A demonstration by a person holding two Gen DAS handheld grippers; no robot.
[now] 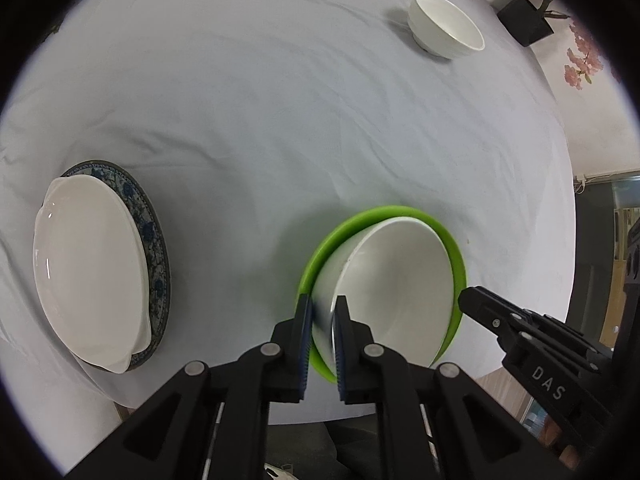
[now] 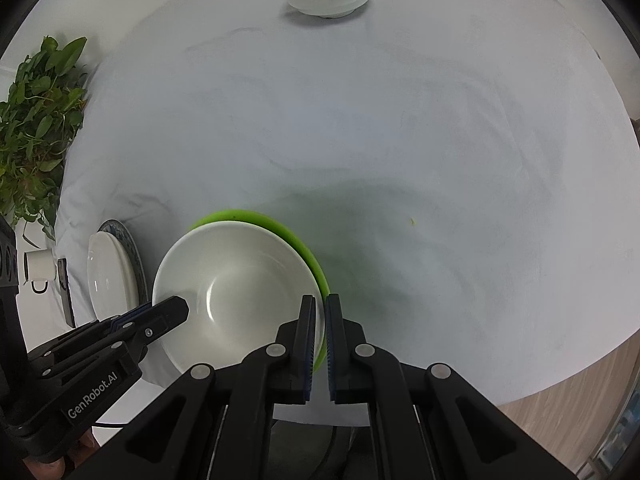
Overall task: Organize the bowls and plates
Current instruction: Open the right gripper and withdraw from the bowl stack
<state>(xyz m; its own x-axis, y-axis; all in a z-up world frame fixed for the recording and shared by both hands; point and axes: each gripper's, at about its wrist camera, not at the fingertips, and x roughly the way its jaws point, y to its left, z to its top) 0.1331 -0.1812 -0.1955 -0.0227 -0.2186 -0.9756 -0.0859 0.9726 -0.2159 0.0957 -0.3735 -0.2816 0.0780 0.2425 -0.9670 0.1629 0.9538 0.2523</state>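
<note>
While both claws point down at the round table (image 1: 260, 80) with its white cloth, each one pinches one side of the same big white bowl (image 1: 396, 280). That bowl sits inside a green bowl (image 1: 352, 224), near the table edge at about 6 o'clock.

The left gripper (image 1: 322, 320) has its blue pads on the white bowl's rim, one pad inside and one outside. It looks clenched on the rim, though a small gap shows. The right gripper (image 2: 319, 320) grips the other side of the rim, and its jaws are squeezed tight on it, with the green edge right beside them.

At 9 o'clock lies a white plate (image 1: 88, 268) on top of a blue patterned plate (image 1: 154, 236). They are well apart from the bowls. At 1 o'clock, far across the cloth, stands a small white bowl (image 1: 446, 26) by itself.

Past the table, at 9 o'clock in the right camera's view, are a leafy green plant (image 2: 36, 120) and a white mug (image 2: 38, 266).
</note>
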